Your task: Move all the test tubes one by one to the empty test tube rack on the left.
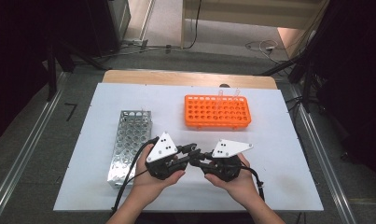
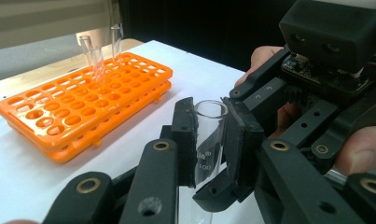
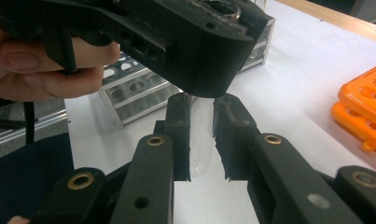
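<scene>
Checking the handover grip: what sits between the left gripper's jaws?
A clear glass test tube, upright between the left gripper pads, which press on it; seen in the left gripper view.

A lab bench setup, this: an orange plastic tube rack (image 1: pixel 217 112) holding clear glass tubes (image 2: pixel 98 58) sits centre frame on the white-covered surface (image 1: pixel 279 158), a perforated metal rack (image 1: pixel 129 142) lies left, cables (image 1: pixel 265 45) trail upper right.
</scene>
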A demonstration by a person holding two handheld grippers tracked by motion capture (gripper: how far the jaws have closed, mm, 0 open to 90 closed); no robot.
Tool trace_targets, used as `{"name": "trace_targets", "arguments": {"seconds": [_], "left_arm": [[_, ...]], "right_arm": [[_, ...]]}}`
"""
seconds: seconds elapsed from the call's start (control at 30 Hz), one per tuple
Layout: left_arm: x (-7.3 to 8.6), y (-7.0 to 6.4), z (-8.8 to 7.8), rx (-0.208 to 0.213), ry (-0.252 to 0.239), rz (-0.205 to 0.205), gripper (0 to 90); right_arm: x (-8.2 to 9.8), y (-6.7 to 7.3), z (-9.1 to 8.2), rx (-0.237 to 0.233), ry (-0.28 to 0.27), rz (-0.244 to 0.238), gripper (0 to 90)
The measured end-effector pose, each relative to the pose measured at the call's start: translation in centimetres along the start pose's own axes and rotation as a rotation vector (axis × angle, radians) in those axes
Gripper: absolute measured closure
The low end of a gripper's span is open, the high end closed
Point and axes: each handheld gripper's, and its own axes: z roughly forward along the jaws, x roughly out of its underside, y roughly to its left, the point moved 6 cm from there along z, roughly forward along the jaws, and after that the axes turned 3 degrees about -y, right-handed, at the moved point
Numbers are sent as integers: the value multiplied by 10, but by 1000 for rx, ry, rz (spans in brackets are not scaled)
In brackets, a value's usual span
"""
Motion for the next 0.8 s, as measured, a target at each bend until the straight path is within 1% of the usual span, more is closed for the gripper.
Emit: {"name": "trace_targets", "arguments": {"seconds": [0.07, 0.17, 0.23, 0.27, 0.3, 0.37, 0.43, 0.47, 0.53, 0.6, 0.67, 0.8], "left_arm": [[0, 0, 0, -2, 1, 7, 753], [-2, 1, 0, -6, 0, 7, 754], [-3, 3, 0, -21, -4, -2, 755], [-4, 6, -1, -31, -3, -4, 755], [-5, 8, -1, -32, -9, -14, 756], [-7, 13, -4, -47, -18, -22, 756], [-9, 18, -7, -57, -23, -25, 756], [-10, 21, -8, -66, -27, -25, 756], [-12, 26, -11, -82, -34, -26, 756], [-15, 33, -14, -97, -42, -32, 756], [-17, 40, -16, -114, -49, -37, 755], [-20, 52, -22, -146, -61, -42, 756]], "right_arm": [[0, 0, 0, 2, -1, 0, 738], [-1, -1, -1, 8, -4, 4, 729], [-1, -1, -1, 2, -12, 10, 670], [-1, -2, -2, 1, -11, 14, 641], [-1, -2, -2, -2, -12, 12, 625], [-2, -3, -4, -4, -22, 14, 557], [-2, -5, -6, 1, -27, 17, 537], [-2, -6, -8, 3, -33, 17, 506], [-2, -9, -10, 13, -41, 21, 452], [-2, -13, -14, 31, -52, 22, 362], [-1, -18, -18, 45, -64, 30, 301], [3, -29, -28, 92, -83, 46, 163]]}}
